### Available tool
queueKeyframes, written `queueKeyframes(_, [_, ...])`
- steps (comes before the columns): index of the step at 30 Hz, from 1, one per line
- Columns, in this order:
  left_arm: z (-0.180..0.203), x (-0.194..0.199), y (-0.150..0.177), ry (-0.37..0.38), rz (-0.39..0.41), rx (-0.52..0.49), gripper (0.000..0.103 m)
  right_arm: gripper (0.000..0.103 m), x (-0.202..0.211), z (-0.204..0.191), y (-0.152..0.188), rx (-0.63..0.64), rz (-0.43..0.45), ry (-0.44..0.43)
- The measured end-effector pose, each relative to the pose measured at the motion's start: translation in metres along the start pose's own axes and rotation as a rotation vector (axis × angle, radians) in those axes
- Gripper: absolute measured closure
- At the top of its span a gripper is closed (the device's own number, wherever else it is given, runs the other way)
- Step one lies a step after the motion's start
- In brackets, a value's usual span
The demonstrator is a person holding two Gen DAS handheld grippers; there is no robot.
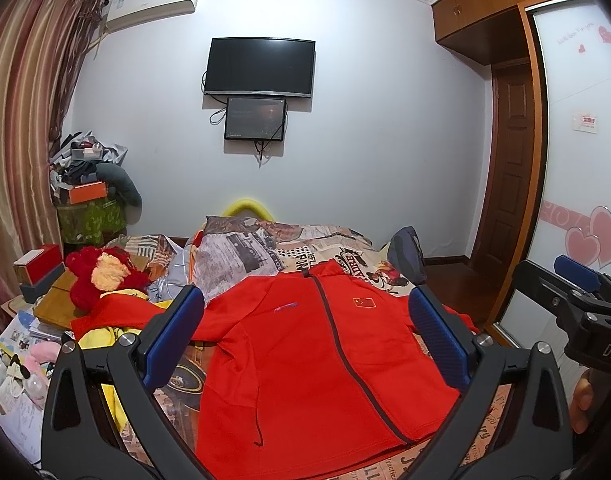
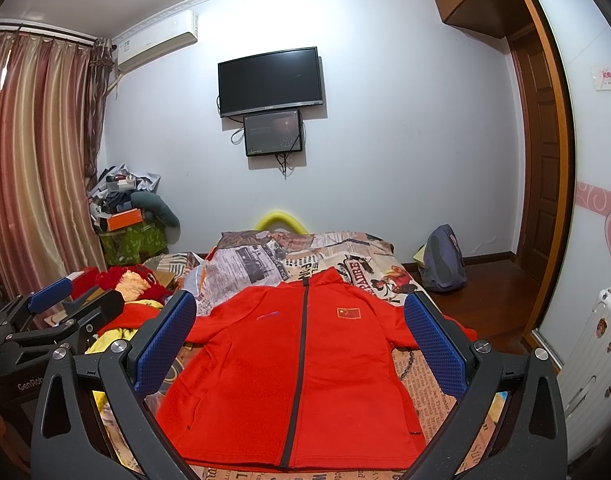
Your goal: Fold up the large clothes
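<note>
A red zip-up jacket (image 1: 305, 352) with a dark zipper and a small flag badge lies flat, front up, on the bed; it also shows in the right wrist view (image 2: 297, 376). Its left sleeve stretches out to the left, its right sleeve lies near the bed's right edge. My left gripper (image 1: 305, 332) is open and empty, held above the jacket's lower half. My right gripper (image 2: 301, 336) is open and empty, also above the jacket. The right gripper's body shows at the right edge of the left wrist view (image 1: 573, 304); the left gripper shows at the left of the right wrist view (image 2: 53, 312).
The bed (image 2: 425, 384) has a newspaper-print cover. A red plush toy (image 1: 101, 276), yellow cloth (image 1: 101, 336) and boxes crowd its left side. A backpack (image 2: 441, 260) stands on the wooden floor at right. A white suitcase (image 2: 593, 352) stands by the wardrobe.
</note>
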State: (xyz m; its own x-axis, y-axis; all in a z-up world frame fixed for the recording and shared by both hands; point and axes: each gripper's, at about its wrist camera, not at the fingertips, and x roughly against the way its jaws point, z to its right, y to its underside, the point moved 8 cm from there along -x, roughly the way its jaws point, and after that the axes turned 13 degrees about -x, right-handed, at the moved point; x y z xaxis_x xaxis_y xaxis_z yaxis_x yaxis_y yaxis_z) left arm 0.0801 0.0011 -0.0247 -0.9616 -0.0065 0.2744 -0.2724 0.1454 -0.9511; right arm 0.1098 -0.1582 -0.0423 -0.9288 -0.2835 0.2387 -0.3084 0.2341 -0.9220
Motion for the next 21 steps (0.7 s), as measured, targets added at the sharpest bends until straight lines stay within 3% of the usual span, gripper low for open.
queueKeyframes(14, [-0.007,-0.022,0.005,-0.011,-0.036,0.006,0.000,0.000,-0.022,0.002,0.017,0.006,-0.039,0.019])
queueKeyframes(21, [-0.039,-0.057,0.008,-0.054,-0.060,0.012,0.000,0.000,-0.056,0.007,0.022,0.024,-0.088,0.053])
